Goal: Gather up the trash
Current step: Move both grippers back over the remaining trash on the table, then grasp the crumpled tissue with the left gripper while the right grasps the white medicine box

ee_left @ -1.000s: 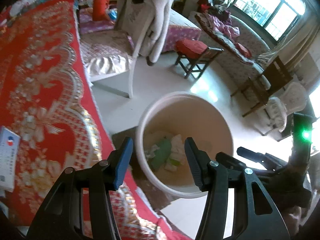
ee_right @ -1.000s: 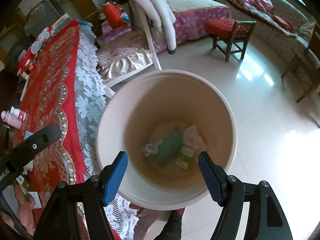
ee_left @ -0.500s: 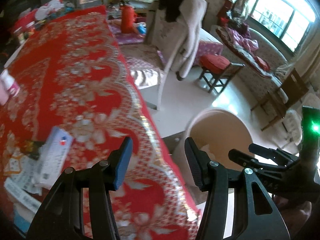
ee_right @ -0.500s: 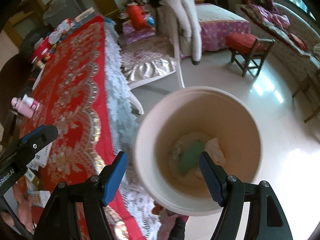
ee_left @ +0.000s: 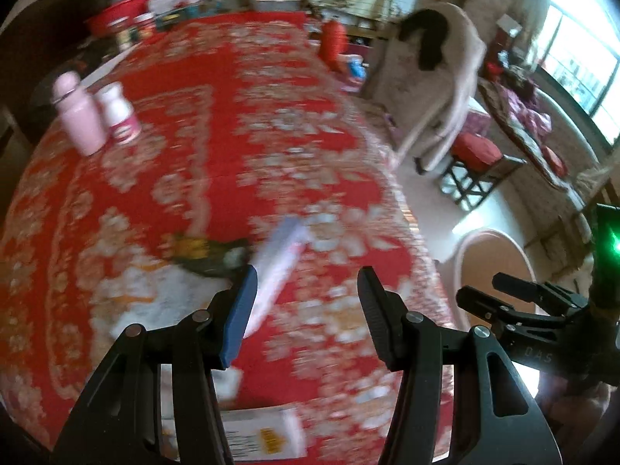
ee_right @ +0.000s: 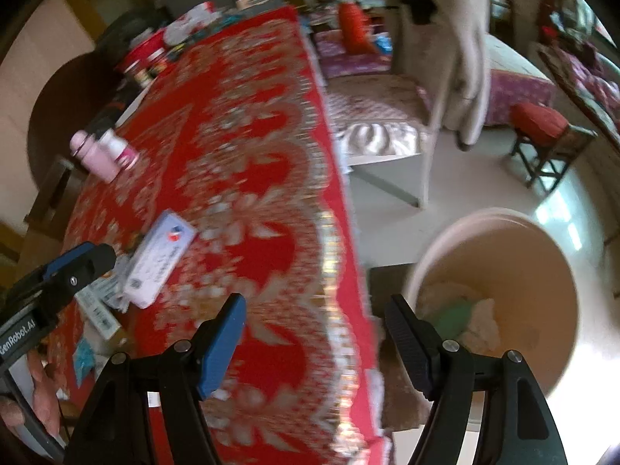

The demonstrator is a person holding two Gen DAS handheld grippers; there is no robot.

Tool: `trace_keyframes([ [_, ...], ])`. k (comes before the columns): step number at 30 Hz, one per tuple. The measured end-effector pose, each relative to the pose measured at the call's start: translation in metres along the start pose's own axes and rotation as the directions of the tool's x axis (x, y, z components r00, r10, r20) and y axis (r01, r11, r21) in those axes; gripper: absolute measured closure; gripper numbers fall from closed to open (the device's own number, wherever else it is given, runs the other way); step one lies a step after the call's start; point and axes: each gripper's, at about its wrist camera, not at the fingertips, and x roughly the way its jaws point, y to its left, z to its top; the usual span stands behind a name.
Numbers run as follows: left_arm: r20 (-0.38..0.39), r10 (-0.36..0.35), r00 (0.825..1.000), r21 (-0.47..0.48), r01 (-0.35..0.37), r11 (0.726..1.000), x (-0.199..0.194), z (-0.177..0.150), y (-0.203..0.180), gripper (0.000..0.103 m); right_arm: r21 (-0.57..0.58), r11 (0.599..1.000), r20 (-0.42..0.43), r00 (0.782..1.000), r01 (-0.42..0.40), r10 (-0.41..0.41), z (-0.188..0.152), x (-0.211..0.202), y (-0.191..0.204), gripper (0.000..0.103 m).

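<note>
Both empty, jaws apart: left gripper [ee_left: 306, 302] over white carton [ee_left: 277, 267] on red tablecloth [ee_left: 217, 124], right gripper [ee_right: 316, 333] beside bucket [ee_right: 542, 248].

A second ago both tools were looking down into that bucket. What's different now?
Both have swung off the bucket toward the red tablecloth. The left gripper now faces the white box; the right gripper straddles the table's edge. Nothing was grabbed or dropped: both jaws stay open and empty, trash still in the bucket.

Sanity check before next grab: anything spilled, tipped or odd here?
Nothing spilled or tipped. Bin stands upright on the floor with trash inside. White carton lies askew on loose papers on the red tablecloth. Pink bottle stands upright.
</note>
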Motion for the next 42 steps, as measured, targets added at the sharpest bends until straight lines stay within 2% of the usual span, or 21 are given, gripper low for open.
trace_keyframes([
  [6, -0.014, 0.066, 0.998, -0.1, -0.067, 0.993, -0.011, -0.011, 0.073, 0.051, -0.086, 0.995, -0.037, 0.998, -0.054, 0.051, -0.001, 0.019, 0.056, 0.031],
  [11, -0.033, 0.108, 0.994, -0.185, -0.112, 0.976, -0.02, -0.025, 0.135, 0.051, -0.154, 0.983, -0.064, 0.994, -0.098, 0.089, -0.004, 0.033, 0.101, 0.031],
  [15, -0.058, 0.12, 0.991, -0.241, -0.131, 0.962, -0.025, -0.039, 0.176, 0.051, -0.18, 0.977, -0.088, 0.991, -0.118, 0.104, -0.005, 0.045, 0.125, 0.031],
  [18, -0.092, 0.102, 0.991, -0.272, -0.124, 0.954, -0.022, -0.051, 0.198, 0.051, -0.194, 0.972, -0.102, 0.988, -0.132, 0.113, -0.006, 0.053, 0.142, 0.031],
  [21, -0.126, 0.07, 0.989, -0.279, -0.103, 0.955, -0.015, -0.059, 0.207, 0.051, -0.195, 0.97, -0.112, 0.986, -0.144, 0.124, -0.004, 0.061, 0.153, 0.031],
  [30, -0.143, 0.031, 0.989, -0.244, -0.065, 0.968, -0.003, -0.064, 0.204, 0.051, -0.198, 0.969, -0.129, 0.984, -0.145, 0.121, 0.001, 0.077, 0.174, 0.031],
  [38, -0.17, -0.032, 0.985, -0.255, -0.012, 0.967, 0.015, -0.068, 0.204, 0.051, -0.146, 0.983, -0.126, 0.988, -0.108, 0.09, 0.014, 0.096, 0.184, 0.026],
  [42, -0.182, -0.059, 0.982, -0.24, 0.014, 0.971, 0.023, -0.068, 0.201, 0.051, -0.114, 0.986, -0.144, 0.984, -0.119, 0.102, 0.018, 0.111, 0.189, 0.026],
])
